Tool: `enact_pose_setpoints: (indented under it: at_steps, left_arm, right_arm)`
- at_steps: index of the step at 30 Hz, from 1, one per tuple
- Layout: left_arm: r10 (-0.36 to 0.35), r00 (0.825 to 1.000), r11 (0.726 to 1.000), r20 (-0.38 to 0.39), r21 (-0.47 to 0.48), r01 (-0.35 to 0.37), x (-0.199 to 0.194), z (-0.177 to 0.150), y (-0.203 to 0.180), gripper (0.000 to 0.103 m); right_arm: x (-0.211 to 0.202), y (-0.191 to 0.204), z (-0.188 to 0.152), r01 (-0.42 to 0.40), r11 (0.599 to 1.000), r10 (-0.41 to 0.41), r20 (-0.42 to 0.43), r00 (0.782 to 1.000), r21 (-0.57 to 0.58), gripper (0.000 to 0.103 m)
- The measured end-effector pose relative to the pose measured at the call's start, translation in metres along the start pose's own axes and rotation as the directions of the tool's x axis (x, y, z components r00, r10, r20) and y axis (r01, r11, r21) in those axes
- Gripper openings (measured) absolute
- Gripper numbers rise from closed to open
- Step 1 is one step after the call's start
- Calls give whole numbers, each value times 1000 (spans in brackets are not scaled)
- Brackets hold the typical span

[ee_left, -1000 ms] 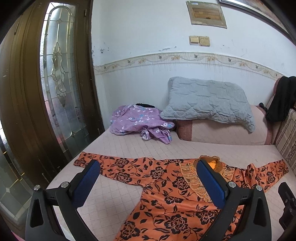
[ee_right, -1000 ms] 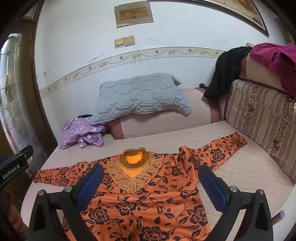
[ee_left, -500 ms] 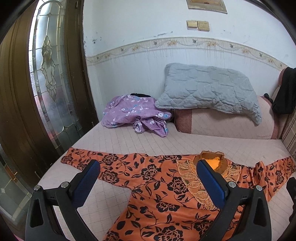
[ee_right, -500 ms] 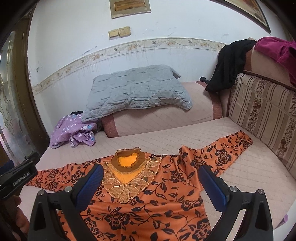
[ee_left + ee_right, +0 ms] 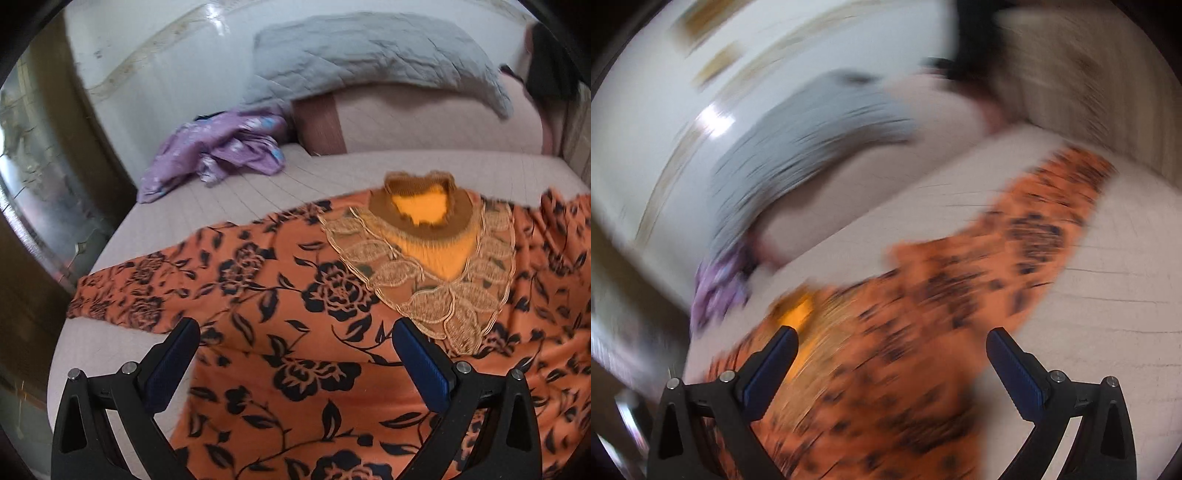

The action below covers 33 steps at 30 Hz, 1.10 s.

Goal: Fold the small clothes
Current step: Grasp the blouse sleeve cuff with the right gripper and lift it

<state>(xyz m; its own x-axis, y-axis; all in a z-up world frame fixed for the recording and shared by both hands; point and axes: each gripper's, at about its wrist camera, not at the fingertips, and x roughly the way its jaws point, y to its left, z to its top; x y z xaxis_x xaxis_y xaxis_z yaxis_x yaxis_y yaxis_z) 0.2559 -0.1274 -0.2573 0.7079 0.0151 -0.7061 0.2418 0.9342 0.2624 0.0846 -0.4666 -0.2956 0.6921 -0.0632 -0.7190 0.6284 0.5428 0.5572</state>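
Leftmost, purple garment (image 5: 218, 147): crumpled at the bed's (image 5: 258, 188) far corner.
Left gripper (image 5: 295, 347): jaws wide apart, empty, above the blouse.
Orange floral blouse (image 5: 314, 302): spread flat, sleeves outstretched.
Right gripper (image 5: 892, 354): wide apart, empty; view blurred.

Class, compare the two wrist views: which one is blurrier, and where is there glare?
Right wrist view: heavy swirling motion blur; the orange top and pillow smear, only the right gripper stays sharp; a glare patch on the wall. Left wrist view: milder blur, the lace collar readable, left gripper crisp.
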Motion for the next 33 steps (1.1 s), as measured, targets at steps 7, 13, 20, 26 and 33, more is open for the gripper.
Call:
enact_pose_setpoints:
  at_steps: [7, 13, 20, 26, 33]
  left_arm:
    - [-100, 993, 995, -69, -24, 98, 25, -3, -2, 103]
    - [-86, 994, 996, -63, -15, 85, 37, -3, -3, 103]
    - [-84, 995, 996, -60, -24, 82, 44, 4, 0, 103]
    - [-74, 997, 994, -36, -81, 71, 34, 12, 18, 103]
    - [47, 999, 991, 7, -128, -46, 14, 18, 54, 103]
  right_arm:
    - [30, -155, 95, -24, 910, 5, 48, 999, 413, 80]
    - [90, -200, 140, 112, 852, -129, -1, 992, 511, 75]
    - [134, -168, 169, 349, 887, -375, 31, 927, 303, 19]
    - [86, -145, 152, 132, 956, -185, 189, 964, 263, 7]
    - [16, -23, 106, -103, 994, 93, 173, 981, 47, 7]
